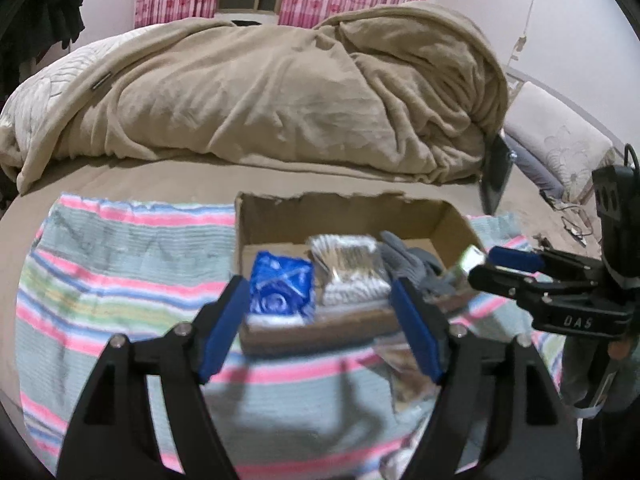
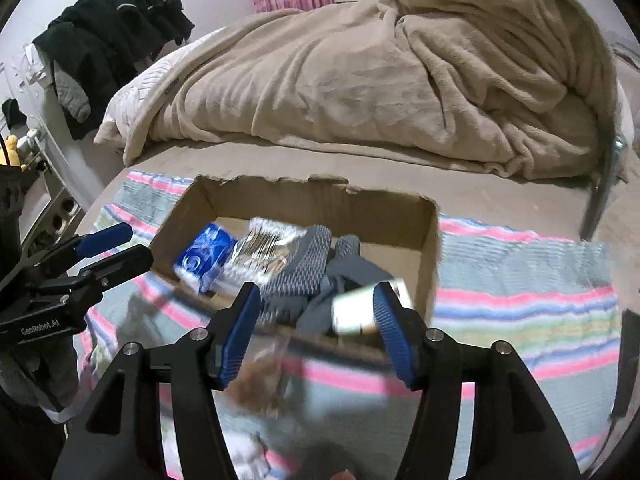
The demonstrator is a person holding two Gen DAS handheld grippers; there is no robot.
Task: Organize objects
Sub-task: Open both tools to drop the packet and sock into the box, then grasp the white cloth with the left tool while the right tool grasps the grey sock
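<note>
An open cardboard box [image 1: 352, 208] [image 2: 304, 196] sits on a striped towel on the bed. In it lie a blue packet [image 1: 280, 284] [image 2: 204, 256], a clear pack of cotton swabs [image 1: 348, 268] [image 2: 264, 252] and grey gloves [image 1: 416, 268] [image 2: 312, 276]. A small white box [image 2: 354, 312], blurred, is in the air just over the box's near right corner, by my right gripper's right finger. My left gripper [image 1: 320, 320] is open and empty in front of the box. My right gripper [image 2: 316, 332] is open; it also shows in the left wrist view [image 1: 504, 268].
A striped towel [image 1: 120, 280] [image 2: 520, 280] covers the near bed. A rumpled beige blanket [image 1: 280, 88] [image 2: 380, 80] is piled behind the box. A crinkly clear bag [image 1: 404, 376] [image 2: 260, 380] lies in front of the box. Dark clothes [image 2: 112, 36] hang at the left.
</note>
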